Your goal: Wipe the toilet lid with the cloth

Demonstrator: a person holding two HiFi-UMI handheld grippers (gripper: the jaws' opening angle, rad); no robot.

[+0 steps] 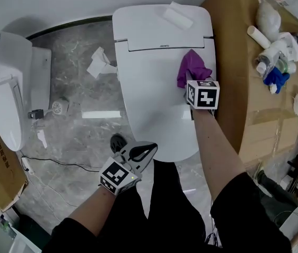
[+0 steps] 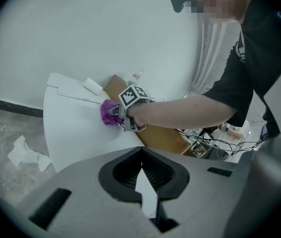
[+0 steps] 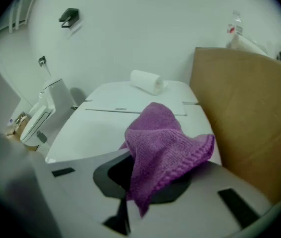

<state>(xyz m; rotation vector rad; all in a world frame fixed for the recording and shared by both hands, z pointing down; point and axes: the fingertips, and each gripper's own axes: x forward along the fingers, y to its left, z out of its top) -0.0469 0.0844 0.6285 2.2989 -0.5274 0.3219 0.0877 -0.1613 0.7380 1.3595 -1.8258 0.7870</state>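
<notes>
Plainly the wipe is under way on the lid, which lies closed. The right gripper has its jaws clamped on the cloth. It pinches one end, so the rest of the purple fabric spills forward past the jaws and lies on the lid near its right edge, just short of the hinge line. Holding it by the end looks deliberate: the loose part can drape flat and drag over the surface without the hard jaws scraping the plastic. The gripper tilts steeply down, which I judge presses the fabric onto the lid.

The left gripper hovers at the lid's front edge, its jaws shut together with nothing between them. It seems parked there so that the lid is left free for the other hand.

A paper roll sits on the tank behind the hinge. A box stands close against the toilet's right side, so strokes along that edge have little room. Whether the lid's middle, left and front have been wiped I cannot tell.
</notes>
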